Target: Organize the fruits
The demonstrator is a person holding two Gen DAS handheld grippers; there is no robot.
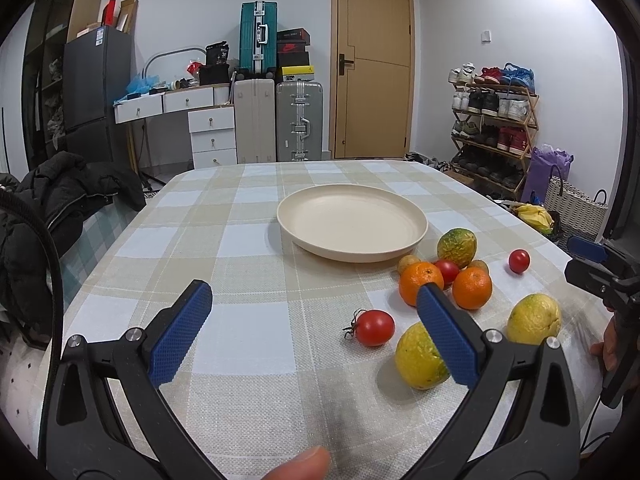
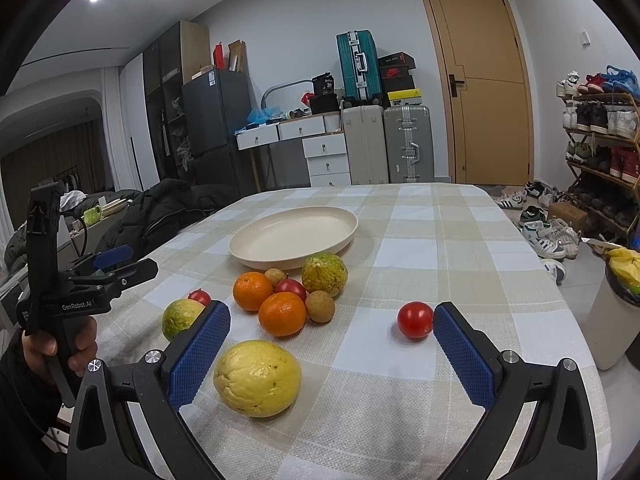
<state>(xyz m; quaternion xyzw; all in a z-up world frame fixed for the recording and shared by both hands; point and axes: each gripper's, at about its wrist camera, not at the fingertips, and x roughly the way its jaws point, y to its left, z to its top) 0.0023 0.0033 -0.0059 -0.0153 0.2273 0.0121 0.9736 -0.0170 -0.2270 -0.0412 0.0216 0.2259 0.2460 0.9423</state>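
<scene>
A cream plate (image 1: pixel 352 224) (image 2: pixel 294 236) sits empty mid-table. Near it lie two oranges (image 1: pixel 421 282) (image 2: pixel 282 314), a green-yellow fruit (image 1: pixel 457 247) (image 2: pixel 324 273), small brown fruits (image 2: pixel 320 306) and a tomato (image 1: pixel 447 270) (image 2: pixel 290 287). Nearer lie a stemmed tomato (image 1: pixel 374 327), two yellow fruits (image 1: pixel 418 358) (image 1: pixel 534 319) (image 2: pixel 258 378) and a lone tomato (image 1: pixel 519 261) (image 2: pixel 415 319). My left gripper (image 1: pixel 316 294) is open and empty, left of the fruit. My right gripper (image 2: pixel 332 314) is open and empty, the big yellow fruit just inside its left finger.
The checked tablecloth (image 1: pixel 248 240) covers the table. A black coat (image 1: pixel 60 200) lies off the left edge. A shoe rack (image 1: pixel 496 128) and a bag (image 1: pixel 576 208) stand at the right. Suitcases (image 1: pixel 296 120) and a door (image 1: pixel 372 60) are behind.
</scene>
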